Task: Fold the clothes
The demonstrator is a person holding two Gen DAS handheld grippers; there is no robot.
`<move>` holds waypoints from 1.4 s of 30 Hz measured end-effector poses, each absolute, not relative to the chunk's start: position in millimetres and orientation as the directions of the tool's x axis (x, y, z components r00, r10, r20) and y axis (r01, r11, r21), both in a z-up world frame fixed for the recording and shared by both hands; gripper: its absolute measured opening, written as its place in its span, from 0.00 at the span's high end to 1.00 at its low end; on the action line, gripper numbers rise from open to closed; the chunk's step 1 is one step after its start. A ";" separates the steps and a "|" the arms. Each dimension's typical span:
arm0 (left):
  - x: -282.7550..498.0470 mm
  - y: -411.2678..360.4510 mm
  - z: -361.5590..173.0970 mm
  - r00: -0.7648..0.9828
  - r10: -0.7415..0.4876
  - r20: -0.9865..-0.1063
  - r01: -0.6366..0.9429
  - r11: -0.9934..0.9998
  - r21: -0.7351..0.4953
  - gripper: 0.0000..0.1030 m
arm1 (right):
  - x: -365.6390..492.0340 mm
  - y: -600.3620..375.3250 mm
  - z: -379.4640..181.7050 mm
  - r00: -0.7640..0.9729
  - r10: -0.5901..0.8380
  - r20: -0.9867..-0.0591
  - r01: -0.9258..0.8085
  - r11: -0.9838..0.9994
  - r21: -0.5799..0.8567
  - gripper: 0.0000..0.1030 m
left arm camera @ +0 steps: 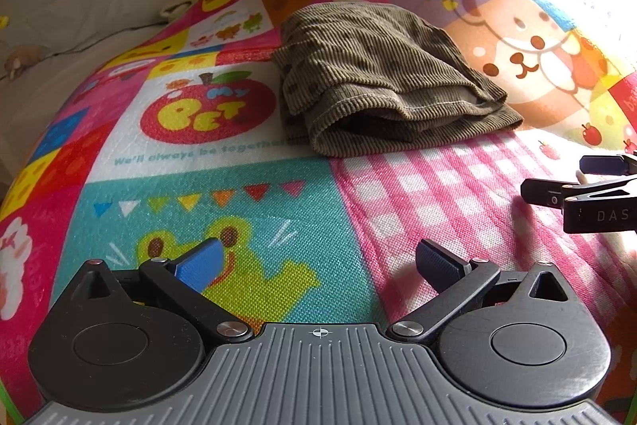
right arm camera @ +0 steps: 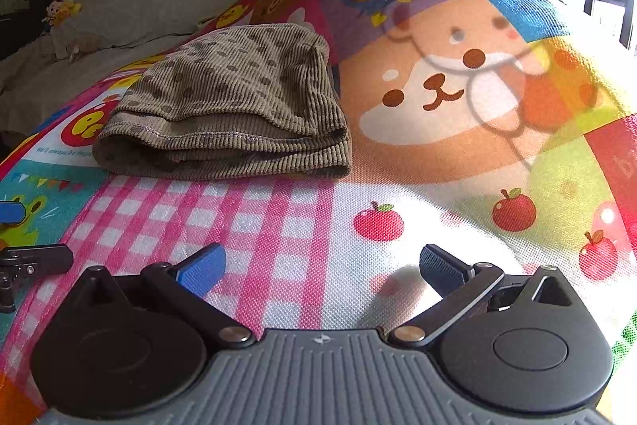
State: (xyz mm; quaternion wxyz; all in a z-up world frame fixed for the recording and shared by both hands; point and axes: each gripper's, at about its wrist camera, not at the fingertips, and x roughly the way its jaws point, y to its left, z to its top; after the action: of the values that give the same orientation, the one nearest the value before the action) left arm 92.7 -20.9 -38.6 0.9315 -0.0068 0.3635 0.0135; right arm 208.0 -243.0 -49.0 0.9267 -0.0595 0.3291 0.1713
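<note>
A bright cartoon play mat (left arm camera: 223,186) covers the surface, patched with a red apple, a green frog, pink gingham and a big bear face. On it lies one folded brown corduroy garment (left arm camera: 382,78), spotted darker brown, sitting across the apple patch, the gingham and the bear panel.

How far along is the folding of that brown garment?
Done, it seems: the brown corduroy garment lies folded in stacked layers on the play mat. In hand: nothing; the left gripper and right gripper are open, short of it. Left: no other unfolded clothes visible.
</note>
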 end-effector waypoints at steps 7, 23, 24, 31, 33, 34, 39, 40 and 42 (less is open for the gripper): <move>91.0 -20.9 -39.4 0.742 0.020 -0.670 -0.032 0.999 -0.005 0.00 | 207.6 -242.4 -49.2 0.725 0.279 -0.630 -0.357 0.934 0.003 0.00; 89.8 -18.9 -39.8 0.744 0.021 -0.667 -0.034 0.999 -0.007 0.00 | 208.8 -242.4 -49.9 0.724 0.283 -0.629 -0.359 0.933 0.006 0.00; 89.8 -19.0 -39.8 0.745 0.021 -0.667 -0.035 0.999 -0.007 0.00 | 208.9 -242.4 -49.9 0.724 0.283 -0.629 -0.359 0.933 0.006 0.00; 90.1 -19.9 -40.0 0.745 0.026 -0.667 -0.042 0.999 -0.009 0.00 | 208.3 -242.4 -49.7 0.725 0.280 -0.630 -0.360 0.933 0.001 0.00; 90.2 -20.4 -40.0 0.745 0.026 -0.667 -0.043 0.999 -0.008 0.00 | 208.0 -242.4 -49.6 0.725 0.279 -0.630 -0.360 0.933 0.000 0.00; 90.3 -20.2 -40.1 0.744 0.027 -0.667 -0.043 0.999 -0.007 0.00 | 207.7 -242.3 -49.5 0.725 0.279 -0.630 -0.359 0.933 -0.001 0.00; 91.5 -20.6 -39.9 0.741 0.034 -0.671 -0.052 0.999 -0.007 0.00 | 206.2 -242.6 -48.9 0.724 0.281 -0.630 -0.359 0.933 0.003 0.00; 91.6 -21.0 -39.8 0.740 0.036 -0.672 -0.053 0.999 -0.005 0.00 | 206.1 -242.7 -48.9 0.724 0.281 -0.630 -0.359 0.933 0.003 0.00; 91.7 -21.0 -39.7 0.739 0.038 -0.672 -0.054 0.999 -0.004 0.00 | 205.9 -242.7 -48.8 0.724 0.281 -0.630 -0.359 0.933 0.003 0.00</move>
State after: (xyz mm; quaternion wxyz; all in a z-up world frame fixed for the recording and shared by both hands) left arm 91.7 -21.0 -39.7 0.9325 -0.0116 0.3602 0.0246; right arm 205.9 -242.7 -48.8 0.9266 -0.0595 0.3287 0.1725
